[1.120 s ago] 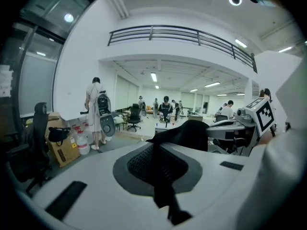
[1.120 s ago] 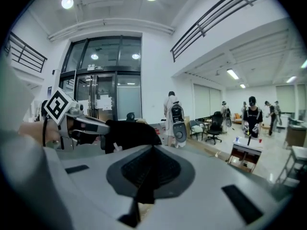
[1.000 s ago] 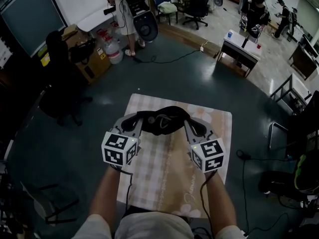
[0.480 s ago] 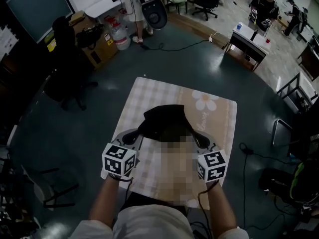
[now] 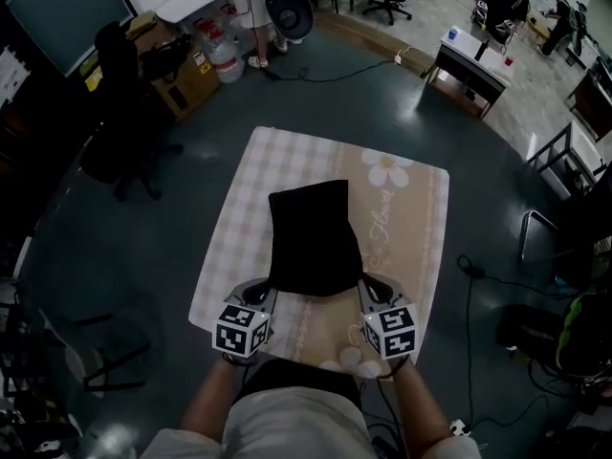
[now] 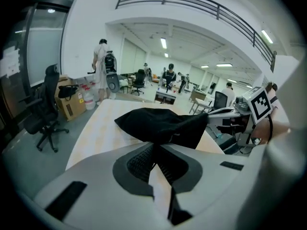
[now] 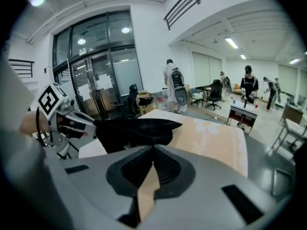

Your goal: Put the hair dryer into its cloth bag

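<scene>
Nearest, the left hand-held gripper and the right hand-held gripper are each clenched on a near corner of the cloth bag, apparently to hold its near edge spread between them. The bag is black, soft and matte, roughly rectangular, lying lengthwise away from the person on the desk, its middle slightly humped. No hair dryer shows; whether it sits inside I cannot tell. The desk wears a beige checked cover with a printed daisy. Beyond, a dark office chair stands on the floor
</scene>
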Demonstrator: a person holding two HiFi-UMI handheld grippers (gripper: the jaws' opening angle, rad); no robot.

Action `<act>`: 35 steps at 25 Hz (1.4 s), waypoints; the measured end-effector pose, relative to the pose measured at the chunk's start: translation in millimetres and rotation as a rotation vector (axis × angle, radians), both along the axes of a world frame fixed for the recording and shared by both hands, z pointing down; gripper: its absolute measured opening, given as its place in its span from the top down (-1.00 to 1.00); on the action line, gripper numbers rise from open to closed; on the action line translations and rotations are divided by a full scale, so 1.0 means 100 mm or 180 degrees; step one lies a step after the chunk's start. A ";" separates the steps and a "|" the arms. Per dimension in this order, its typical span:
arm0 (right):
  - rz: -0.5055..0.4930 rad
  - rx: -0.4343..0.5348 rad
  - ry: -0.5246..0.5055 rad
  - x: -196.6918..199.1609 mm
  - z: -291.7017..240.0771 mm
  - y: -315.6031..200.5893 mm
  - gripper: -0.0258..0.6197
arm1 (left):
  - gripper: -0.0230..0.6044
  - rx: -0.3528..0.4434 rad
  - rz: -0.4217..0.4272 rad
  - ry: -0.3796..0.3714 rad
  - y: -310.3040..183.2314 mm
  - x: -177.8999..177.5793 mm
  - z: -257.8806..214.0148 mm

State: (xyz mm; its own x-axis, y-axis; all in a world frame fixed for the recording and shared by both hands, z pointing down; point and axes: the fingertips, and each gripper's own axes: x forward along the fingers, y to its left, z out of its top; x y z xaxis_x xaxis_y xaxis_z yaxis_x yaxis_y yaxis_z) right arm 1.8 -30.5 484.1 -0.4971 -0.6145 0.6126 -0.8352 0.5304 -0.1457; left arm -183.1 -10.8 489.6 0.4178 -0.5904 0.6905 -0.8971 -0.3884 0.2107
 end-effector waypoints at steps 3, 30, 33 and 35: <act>-0.0014 0.0015 0.0078 0.00 0.17 0.15 0.86 | 0.86 -0.0049 0.0018 -0.0015 0.16 0.03 0.15; 0.0727 0.0392 0.0270 0.02 0.50 1.34 0.72 | 0.77 0.0568 0.0063 -0.0299 1.02 -0.07 0.79; 0.0811 0.0632 0.0153 -0.11 0.14 1.53 0.79 | 0.84 0.0727 -0.0021 -0.0032 1.24 -0.01 0.44; 0.0872 0.0768 0.0059 -0.19 -0.08 1.63 0.82 | 0.87 0.0887 -0.0031 0.0058 1.35 0.04 0.21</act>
